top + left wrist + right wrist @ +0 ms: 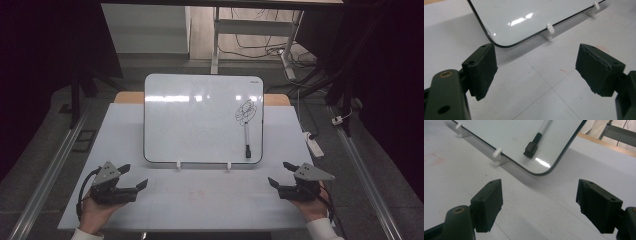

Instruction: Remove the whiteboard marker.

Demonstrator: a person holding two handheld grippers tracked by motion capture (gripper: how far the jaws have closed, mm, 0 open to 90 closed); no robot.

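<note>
My left gripper [134, 176]: low on the table [210, 200], jaws wide, nothing between them.
My right gripper [280, 173]: low on the table too, well apart from the left, jaws wide and empty.
Whiteboard [200, 120]: beyond both grippers, propped tilted on two small white feet [549, 31].
Marker [247, 140]: stuck on the board's right side, cap end down.
Scribble [246, 111]: black loops above the marker, possibly touching its tip.
</note>
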